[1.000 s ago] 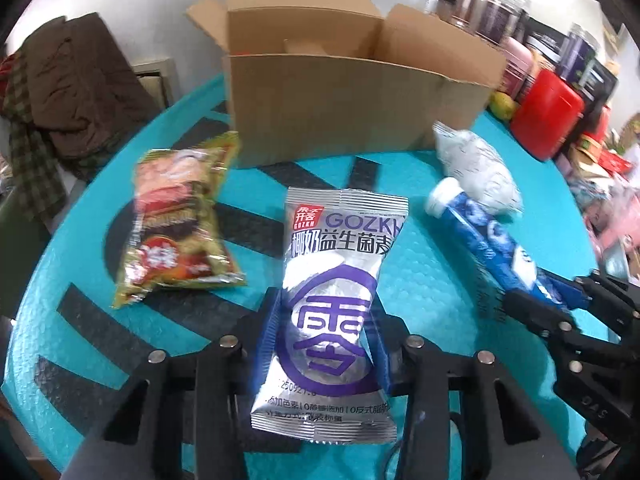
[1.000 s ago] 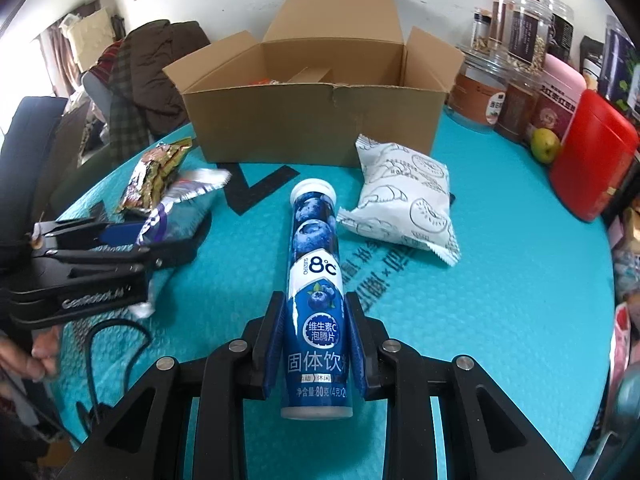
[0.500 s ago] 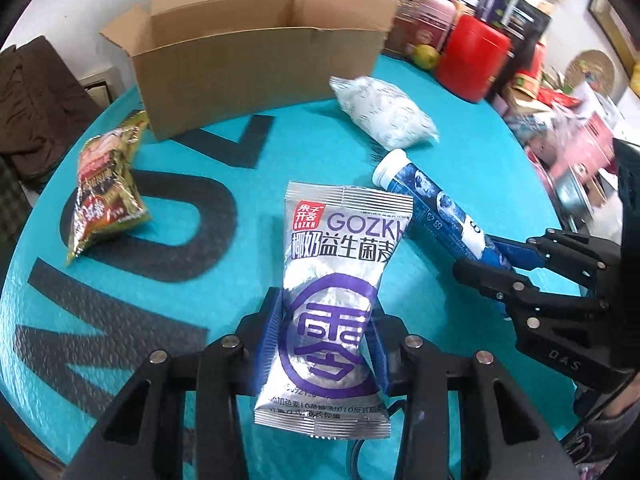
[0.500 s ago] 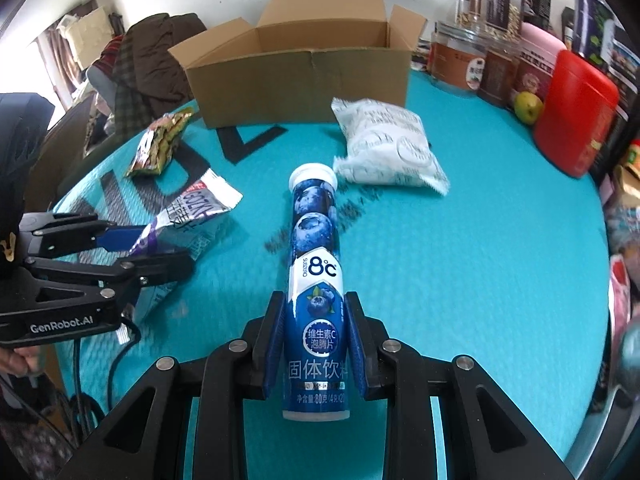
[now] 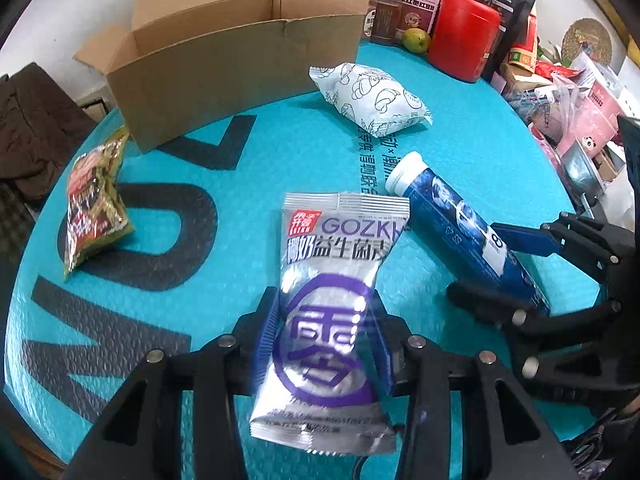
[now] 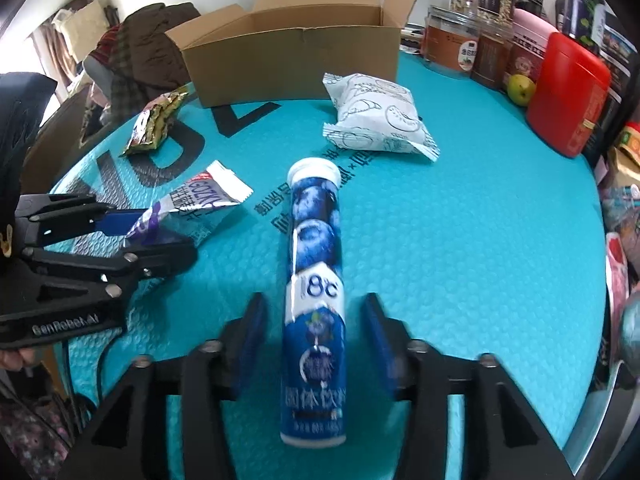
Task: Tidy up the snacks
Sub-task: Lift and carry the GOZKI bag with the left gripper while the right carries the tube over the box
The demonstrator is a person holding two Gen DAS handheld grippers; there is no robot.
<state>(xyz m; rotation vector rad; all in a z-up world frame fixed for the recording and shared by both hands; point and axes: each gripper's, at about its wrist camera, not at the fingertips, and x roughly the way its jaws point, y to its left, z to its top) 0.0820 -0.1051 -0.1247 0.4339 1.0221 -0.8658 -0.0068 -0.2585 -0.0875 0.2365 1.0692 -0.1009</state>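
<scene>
My left gripper [image 5: 326,336] is shut on a silver and purple GOZKH snack packet [image 5: 332,300] and holds it over the teal table mat [image 5: 248,184]. My right gripper [image 6: 314,340] is open, its fingers apart on both sides of a blue tablet tube with a white cap [image 6: 316,280]; the tube is blurred. The tube also shows in the left wrist view [image 5: 460,224], and the packet shows in the right wrist view [image 6: 188,208]. An open cardboard box [image 6: 296,56] stands at the back of the table.
A white pastry packet [image 6: 376,116] lies in front of the box at the right. A green and red snack packet [image 5: 96,196] lies at the left. A red canister [image 6: 568,92], jars [image 6: 452,44] and a green fruit [image 6: 520,88] crowd the back right edge.
My right gripper has opened and let go of the blue tube. Both grippers have drawn back from the box. The left gripper still holds the packet.
</scene>
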